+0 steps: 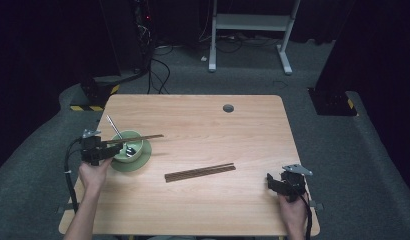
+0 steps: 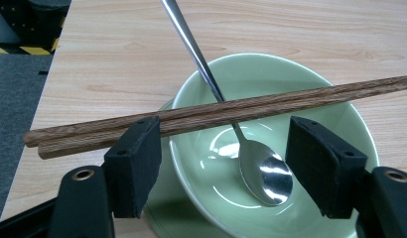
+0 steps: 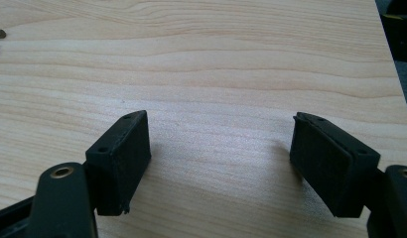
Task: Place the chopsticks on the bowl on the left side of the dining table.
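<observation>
chopsticks point(image 2: 226, 110) across bowl point(image 2: 310, 89) rim, far-left desk | stiff, light, roll-prone; grip near end | left claw point(image 2: 221, 163) apart, empty | right claw point(image 3: 219, 158) apart

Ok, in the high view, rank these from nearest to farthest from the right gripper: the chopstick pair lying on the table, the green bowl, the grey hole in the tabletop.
1. Chopstick pair on the table, mid-table.
2. Grey hole, far edge.
3. Green bowl, left side, by the left gripper.
Measured from the right gripper.
</observation>
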Tool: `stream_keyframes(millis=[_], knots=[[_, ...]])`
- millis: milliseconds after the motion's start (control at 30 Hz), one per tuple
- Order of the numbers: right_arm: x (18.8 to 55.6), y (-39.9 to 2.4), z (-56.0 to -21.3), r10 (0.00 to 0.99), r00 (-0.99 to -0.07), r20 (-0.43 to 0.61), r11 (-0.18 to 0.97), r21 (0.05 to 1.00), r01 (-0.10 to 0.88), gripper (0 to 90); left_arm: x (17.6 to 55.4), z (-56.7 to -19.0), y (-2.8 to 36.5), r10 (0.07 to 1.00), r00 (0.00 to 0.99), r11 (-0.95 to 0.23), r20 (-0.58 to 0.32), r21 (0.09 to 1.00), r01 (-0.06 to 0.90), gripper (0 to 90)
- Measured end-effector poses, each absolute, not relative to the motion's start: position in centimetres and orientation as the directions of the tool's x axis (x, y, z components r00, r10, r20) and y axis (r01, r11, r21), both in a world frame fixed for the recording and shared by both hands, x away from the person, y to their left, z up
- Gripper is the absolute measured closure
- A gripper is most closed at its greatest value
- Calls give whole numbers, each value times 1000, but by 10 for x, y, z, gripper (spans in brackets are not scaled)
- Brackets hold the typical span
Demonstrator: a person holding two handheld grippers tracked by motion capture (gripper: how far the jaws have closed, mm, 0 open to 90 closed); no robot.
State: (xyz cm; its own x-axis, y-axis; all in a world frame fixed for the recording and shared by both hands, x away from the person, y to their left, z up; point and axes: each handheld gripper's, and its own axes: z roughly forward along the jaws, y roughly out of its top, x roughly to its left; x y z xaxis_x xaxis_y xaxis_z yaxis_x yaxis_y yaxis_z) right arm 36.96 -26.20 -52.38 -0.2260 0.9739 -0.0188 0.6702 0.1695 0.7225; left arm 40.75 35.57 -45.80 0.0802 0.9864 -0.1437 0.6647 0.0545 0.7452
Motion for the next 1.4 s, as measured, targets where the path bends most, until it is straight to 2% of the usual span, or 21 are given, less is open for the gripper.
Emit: stream_keyframes(millis=[1400], knots=[[370,-262,-524,974,-226,-19,170,722,670,235,422,-458,352,988,87,36,-127,736,676,307]])
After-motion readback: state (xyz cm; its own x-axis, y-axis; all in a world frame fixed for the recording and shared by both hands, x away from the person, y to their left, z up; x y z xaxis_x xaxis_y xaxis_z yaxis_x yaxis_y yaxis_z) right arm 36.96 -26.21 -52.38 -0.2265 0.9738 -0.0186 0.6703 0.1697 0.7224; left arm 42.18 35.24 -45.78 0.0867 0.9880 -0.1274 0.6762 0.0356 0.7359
